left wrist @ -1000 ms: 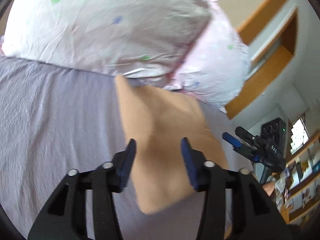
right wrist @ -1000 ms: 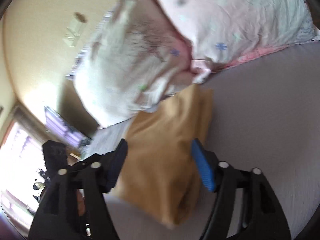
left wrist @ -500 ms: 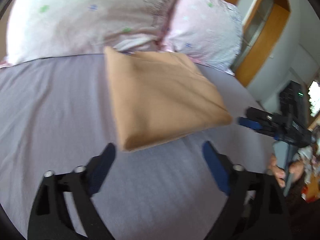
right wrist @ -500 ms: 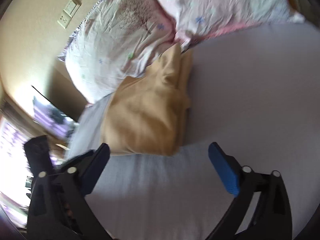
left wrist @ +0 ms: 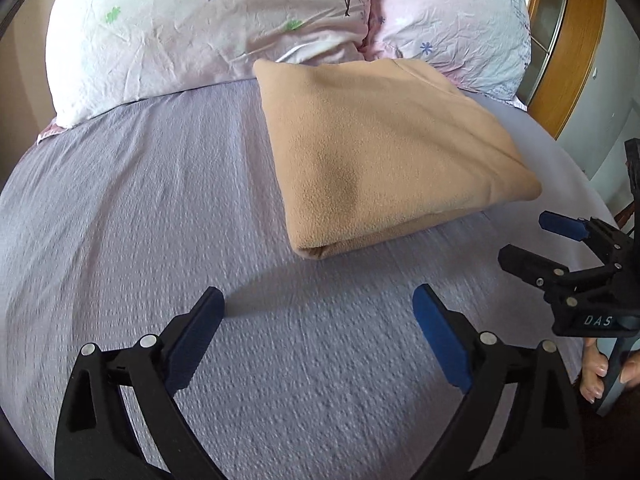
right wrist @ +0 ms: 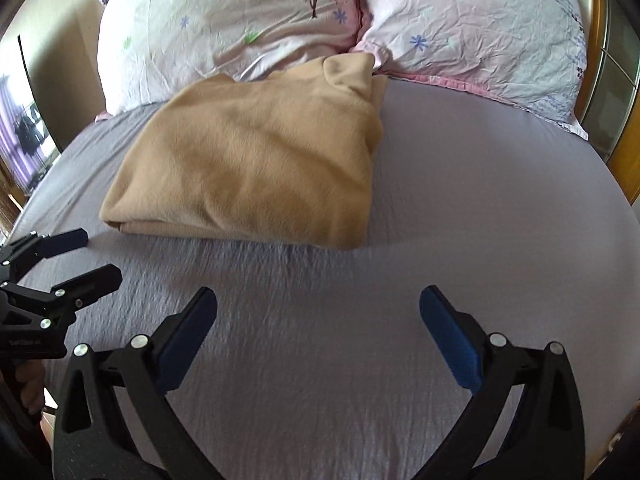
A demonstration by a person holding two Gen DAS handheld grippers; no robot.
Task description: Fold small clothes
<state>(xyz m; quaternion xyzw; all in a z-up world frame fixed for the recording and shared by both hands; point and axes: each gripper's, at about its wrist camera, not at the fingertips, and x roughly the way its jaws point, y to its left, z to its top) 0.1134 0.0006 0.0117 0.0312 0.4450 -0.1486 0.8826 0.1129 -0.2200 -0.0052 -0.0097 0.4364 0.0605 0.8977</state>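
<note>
My left gripper (left wrist: pixel 318 306) has its two blue pads wide apart and holds nothing; under it there is only the lilac bedsheet (left wrist: pixel 120 208). My right gripper (right wrist: pixel 318 308) is the same, pads far from each other, nothing between them, above the sheet. Both are near the front of the bed, apart from the cloth.

The tan fleece garment (left wrist: pixel 384 140) lies folded in a thick rectangle on the sheet, its far edge touching the two flowered pillows (left wrist: pixel 208 28). I judge the folding is done, or almost done.

I think this fleece is soft, light and a little springy, so the layers may open again if I lift only the top one. It is not slippery and not fragile. If I must move it, I would take it at the rounded fold at the near corner (left wrist: pixel 316 250), with the pads around all the layers together.

The left view shows the smooth top and this near folded corner, and also my right gripper (left wrist: pixel 560 248) at the side with a hand under it. The right view shows what the left does not: a bunched, raised lump at the far corner (right wrist: pixel 352 72), pushed against the pillows, and the stacked layers along the near edge (right wrist: pixel 224 232). There my left gripper (right wrist: pixel 60 256) appears also.
</note>
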